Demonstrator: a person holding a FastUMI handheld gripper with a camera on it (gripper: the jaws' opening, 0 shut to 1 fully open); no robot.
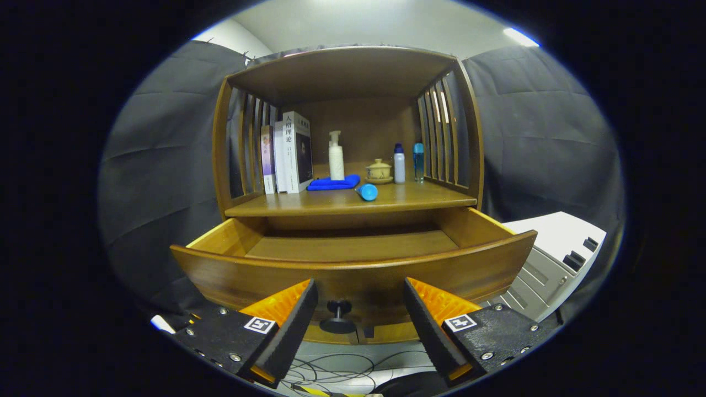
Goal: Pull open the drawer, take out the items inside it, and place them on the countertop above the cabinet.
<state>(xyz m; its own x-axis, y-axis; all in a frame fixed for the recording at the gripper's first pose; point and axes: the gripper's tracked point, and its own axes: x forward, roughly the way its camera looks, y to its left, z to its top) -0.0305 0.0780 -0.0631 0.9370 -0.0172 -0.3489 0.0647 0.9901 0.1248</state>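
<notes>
A wooden cabinet stands ahead with its drawer (353, 270) pulled out toward me; the drawer's visible floor is bare wood. Its dark round knob (338, 310) sits on the front panel, between my fingertips and slightly beyond them. My gripper (359, 300) is open and holds nothing. On the countertop (331, 203) above the drawer lie a blue cylinder (367, 192) near the front edge and a folded blue cloth (333, 182) behind it.
Books (287, 159) stand at the countertop's left, a white pump bottle (336, 157) in the middle, a lidded ceramic cup (379, 170) and two small bottles (407, 164) at the right. A grey-white machine (557, 259) stands right of the drawer. Cables (336, 372) lie below.
</notes>
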